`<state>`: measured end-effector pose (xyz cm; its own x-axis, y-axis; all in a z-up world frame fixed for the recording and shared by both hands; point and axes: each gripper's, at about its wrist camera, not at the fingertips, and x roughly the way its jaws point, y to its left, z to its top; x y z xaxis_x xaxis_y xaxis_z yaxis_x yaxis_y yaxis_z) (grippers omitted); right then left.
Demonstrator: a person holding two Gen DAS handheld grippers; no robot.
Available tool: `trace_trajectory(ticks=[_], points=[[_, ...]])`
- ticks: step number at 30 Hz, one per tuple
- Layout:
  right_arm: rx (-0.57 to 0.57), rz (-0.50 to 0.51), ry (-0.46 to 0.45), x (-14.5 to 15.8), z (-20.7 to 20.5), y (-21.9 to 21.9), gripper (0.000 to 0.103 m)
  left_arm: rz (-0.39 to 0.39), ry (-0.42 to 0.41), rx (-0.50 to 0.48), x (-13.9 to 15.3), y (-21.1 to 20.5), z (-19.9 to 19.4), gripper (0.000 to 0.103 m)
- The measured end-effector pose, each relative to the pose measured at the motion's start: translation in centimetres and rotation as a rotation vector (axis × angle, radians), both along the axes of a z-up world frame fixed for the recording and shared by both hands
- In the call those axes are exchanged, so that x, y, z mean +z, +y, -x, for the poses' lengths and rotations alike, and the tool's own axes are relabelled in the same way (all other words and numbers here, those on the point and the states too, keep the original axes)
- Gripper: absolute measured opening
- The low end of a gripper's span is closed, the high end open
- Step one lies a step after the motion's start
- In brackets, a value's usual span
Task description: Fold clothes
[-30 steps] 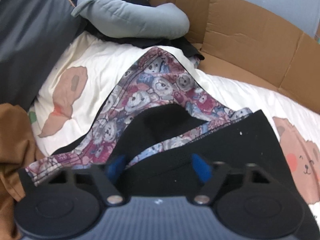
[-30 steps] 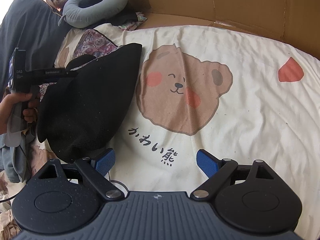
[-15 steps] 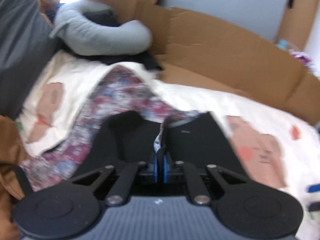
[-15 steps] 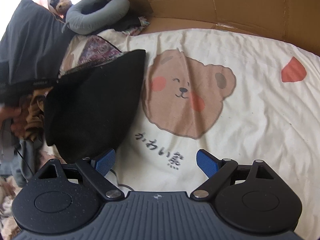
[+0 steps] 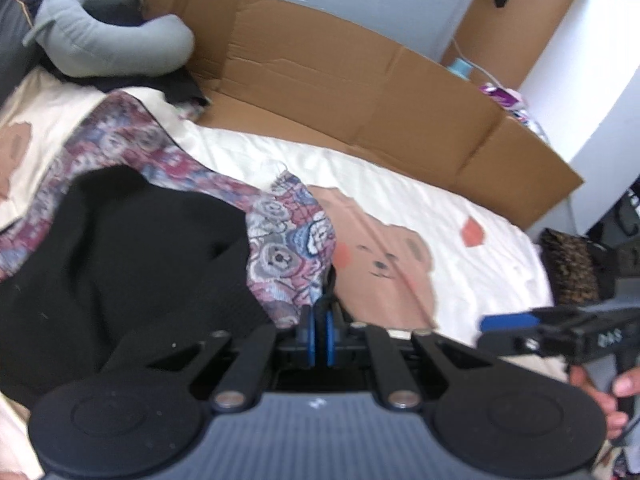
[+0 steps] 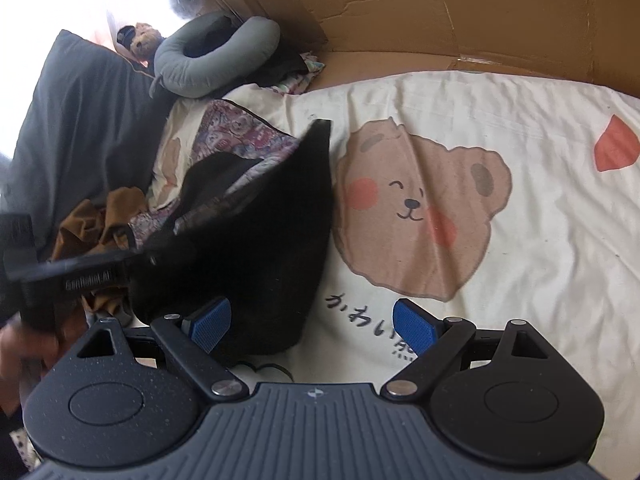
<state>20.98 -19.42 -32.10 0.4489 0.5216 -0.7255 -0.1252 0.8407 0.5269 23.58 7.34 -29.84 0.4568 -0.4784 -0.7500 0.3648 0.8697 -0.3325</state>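
Observation:
A black garment with a bear-print lining (image 5: 132, 248) lies on the cream bear-print bedsheet (image 5: 400, 208). My left gripper (image 5: 319, 330) is shut on the garment's edge and holds it lifted, with the patterned lining (image 5: 288, 256) turned up over the fingers. In the right wrist view the same black garment (image 6: 256, 240) rises at the left, with the left gripper's body (image 6: 72, 276) beside it. My right gripper (image 6: 312, 324) is open and empty, low over the sheet at the garment's near corner. It also shows at the right of the left wrist view (image 5: 508, 324).
A flattened cardboard wall (image 5: 360, 92) runs along the far side of the bed. A grey neck pillow (image 6: 216, 56), a dark grey pillow (image 6: 80, 120) and a brown cloth (image 6: 100, 224) lie at the left. The bear drawing (image 6: 416, 208) is to the right.
My left gripper went from open over the garment to shut on its edge and has lifted and carried it to the right. My right gripper stayed open and edged forward.

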Motion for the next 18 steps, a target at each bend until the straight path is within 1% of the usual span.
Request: trace_trajectory(ticks=[4, 9, 14, 18], points=[[-0.008, -0.046, 0.012, 0.0, -0.3, 0.1, 0.092, 0.042, 0.027, -0.020, -0.2, -1.4, 1.7, 0.005], [-0.028, -0.095, 0.042, -0.3, -0.5, -0.1, 0.092, 0.096, 0.081, -0.026, -0.8, -2.7, 4.0, 0.005], [-0.075, -0.174, 0.135, -2.1, -0.7, -0.8, 0.092, 0.133, 0.116, -0.042, -1.0, -3.4, 6.5, 0.005], [-0.082, -0.182, 0.166, -3.3, -0.5, -0.6, 0.092, 0.164, 0.146, -0.074, -0.9, -3.6, 7.8, 0.005]])
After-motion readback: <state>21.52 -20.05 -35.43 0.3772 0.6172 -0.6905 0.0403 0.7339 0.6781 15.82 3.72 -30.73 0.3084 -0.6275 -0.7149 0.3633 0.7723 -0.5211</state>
